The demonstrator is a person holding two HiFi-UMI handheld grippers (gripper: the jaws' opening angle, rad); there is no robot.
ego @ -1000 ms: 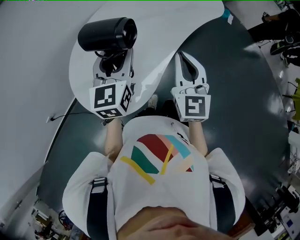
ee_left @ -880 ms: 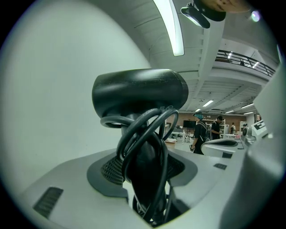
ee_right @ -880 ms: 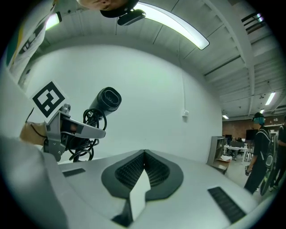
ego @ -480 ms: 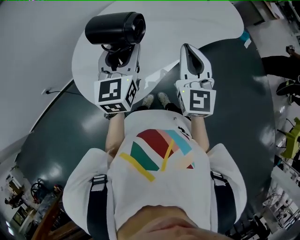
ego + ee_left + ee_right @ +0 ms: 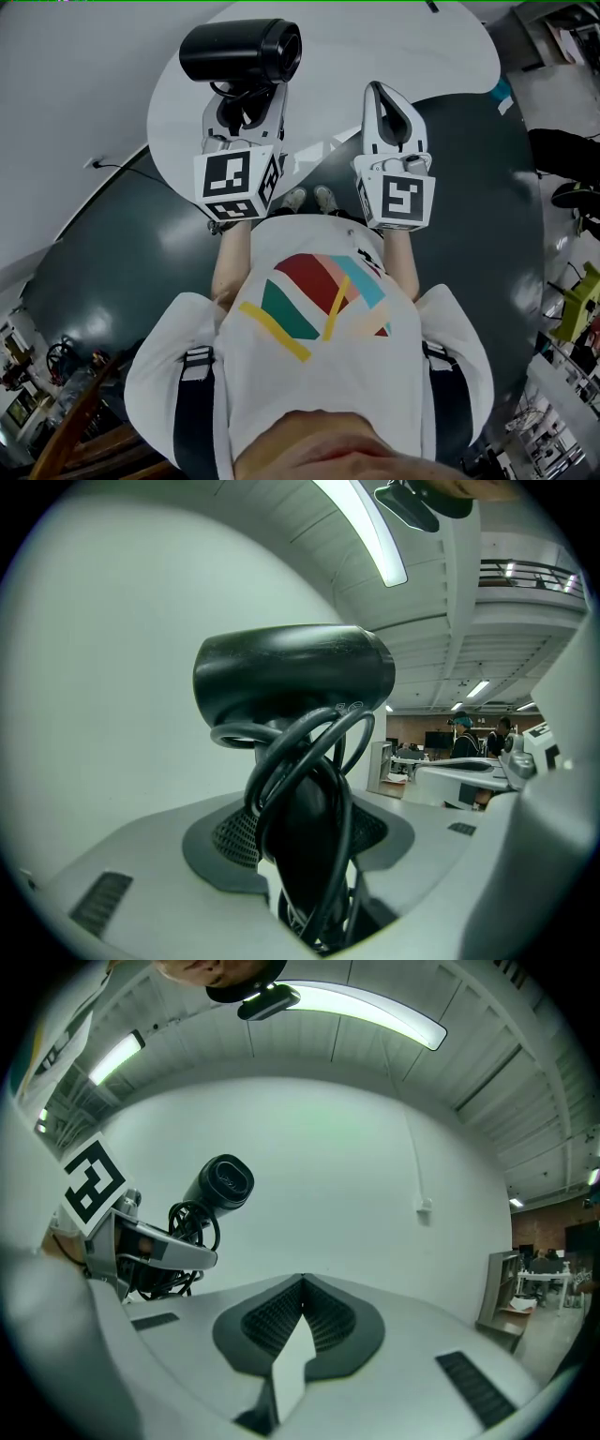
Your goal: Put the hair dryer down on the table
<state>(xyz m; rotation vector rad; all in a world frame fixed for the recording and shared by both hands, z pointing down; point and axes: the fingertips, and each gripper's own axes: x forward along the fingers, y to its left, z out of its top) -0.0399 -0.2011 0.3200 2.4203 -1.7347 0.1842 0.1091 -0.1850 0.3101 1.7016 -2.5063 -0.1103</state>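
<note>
Step in hand: lowering & set-down. The left tongs are clamped on the handle of the hair dryer. The jaws stand fairly wide round it, w/ the cord coiled about the handle between the pads. The barrel lies crosswise at the top of the head view, left of centre, over the white round bench. It doesn't look to be resting on it yet. The right tongs are closed w/ nothing in them, just right of the dryer.

Doing it well, prob.:
- Bring the dryer down over bare bench, well in from the rim.
- Tip it so the barrel's side lands flat. It looks top-heavy & likely won't stand on the handle end.
- Open the jaws only once the weight is on the bench.
- The cord loops could snag a jaw on the way out, so back off straight along the handle.
- The right tongs aren't needed and are best held clear.

Count: 1 hair dryer, 1 cord, 1 bench, 2 tongs, 1 person holding them.
</note>
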